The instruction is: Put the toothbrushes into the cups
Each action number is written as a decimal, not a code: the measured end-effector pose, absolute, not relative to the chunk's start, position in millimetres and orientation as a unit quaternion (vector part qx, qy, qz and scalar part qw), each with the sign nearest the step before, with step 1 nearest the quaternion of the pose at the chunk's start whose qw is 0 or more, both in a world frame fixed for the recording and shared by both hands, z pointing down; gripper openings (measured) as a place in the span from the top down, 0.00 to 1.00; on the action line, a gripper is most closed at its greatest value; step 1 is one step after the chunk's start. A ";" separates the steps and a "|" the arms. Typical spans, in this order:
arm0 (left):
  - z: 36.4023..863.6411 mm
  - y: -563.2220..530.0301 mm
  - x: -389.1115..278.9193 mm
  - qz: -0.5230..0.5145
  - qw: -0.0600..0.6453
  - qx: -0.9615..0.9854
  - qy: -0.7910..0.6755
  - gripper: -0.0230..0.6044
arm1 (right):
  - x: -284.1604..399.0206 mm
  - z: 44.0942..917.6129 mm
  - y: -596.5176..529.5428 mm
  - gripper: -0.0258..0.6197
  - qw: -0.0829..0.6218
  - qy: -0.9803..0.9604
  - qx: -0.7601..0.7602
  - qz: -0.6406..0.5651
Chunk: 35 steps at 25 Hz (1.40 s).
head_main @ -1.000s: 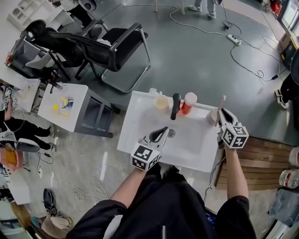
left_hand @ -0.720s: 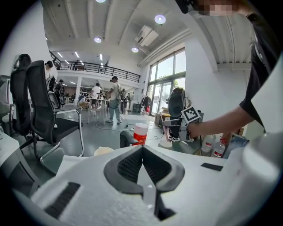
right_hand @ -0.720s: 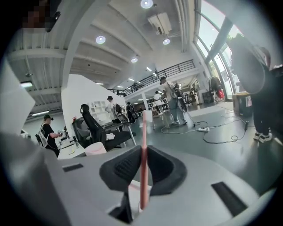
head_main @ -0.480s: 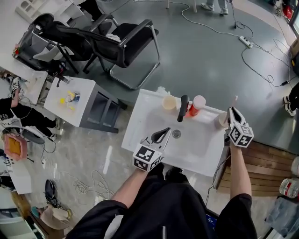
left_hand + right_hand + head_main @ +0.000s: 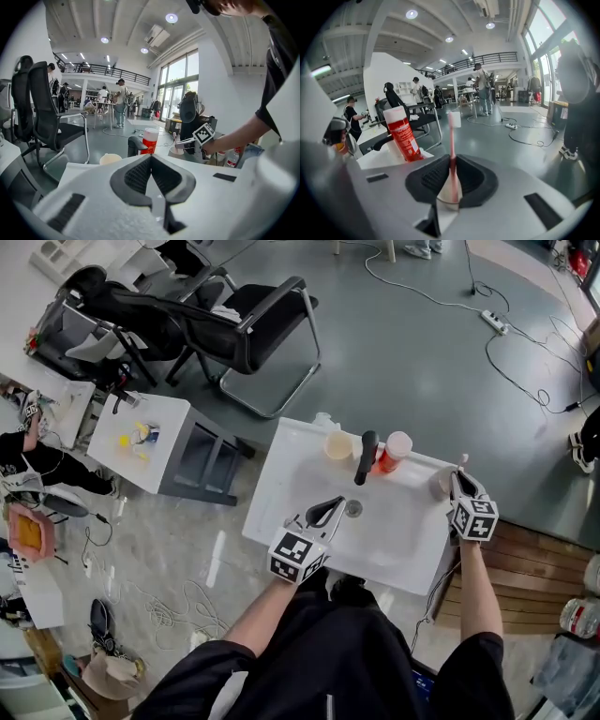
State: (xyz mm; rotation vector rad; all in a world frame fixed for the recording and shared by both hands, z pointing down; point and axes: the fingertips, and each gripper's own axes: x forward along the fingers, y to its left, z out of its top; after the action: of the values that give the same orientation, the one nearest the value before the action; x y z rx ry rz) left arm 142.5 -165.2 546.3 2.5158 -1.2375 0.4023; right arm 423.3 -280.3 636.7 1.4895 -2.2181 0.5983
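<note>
R tongs w/ toothbrush at sink edge.

Pink plastic toothbrush, glossy white sink, wooden boards

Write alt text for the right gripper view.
The right tool grips a pink toothbrush upright, bristles up, its lower end at the mouth of a pale cup. A red-and-white bottle stands at left.

Cup half hidden behind right gripper, toothbrush lower end lost between jaws, bristles blurred
</note>
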 end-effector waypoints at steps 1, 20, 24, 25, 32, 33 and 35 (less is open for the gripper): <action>546.6 -165.6 141.8 0.140 0.155 0.877 -0.432 0.95 | 422.1 641.1 -278.9 0.88 0.214 -0.793 0.529 0.214; 542.2 -168.2 111.1 0.132 0.156 0.862 -0.464 0.95 | 423.3 652.0 -281.7 0.83 0.248 -0.773 0.535 0.232; 539.1 -166.9 108.9 0.129 0.155 0.861 -0.466 0.95 | 422.5 637.4 -278.1 0.90 0.230 -0.779 0.541 0.216; 538.0 -166.2 108.2 0.128 0.155 0.861 -0.467 0.95 | 421.5 632.3 -275.9 0.91 0.225 -0.782 0.542 0.209; 531.4 -159.4 110.6 0.127 0.152 0.862 -0.467 0.95 | 406.5 600.2 -252.3 0.95 0.201 -0.803 0.538 0.160; 530.3 -158.7 111.8 0.127 0.150 0.864 -0.464 0.95 | 403.9 595.8 -248.5 0.95 0.198 -0.805 0.536 0.156; 527.0 -157.7 114.1 0.127 0.144 0.868 -0.457 0.95 | 399.4 587.3 -242.4 0.95 0.194 -0.809 0.535 0.149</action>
State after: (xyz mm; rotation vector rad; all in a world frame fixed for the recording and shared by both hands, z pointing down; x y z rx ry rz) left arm 114.1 -157.7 527.0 2.5029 -1.3170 0.3672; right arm 399.4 -242.4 587.3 1.4998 -2.2672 0.4178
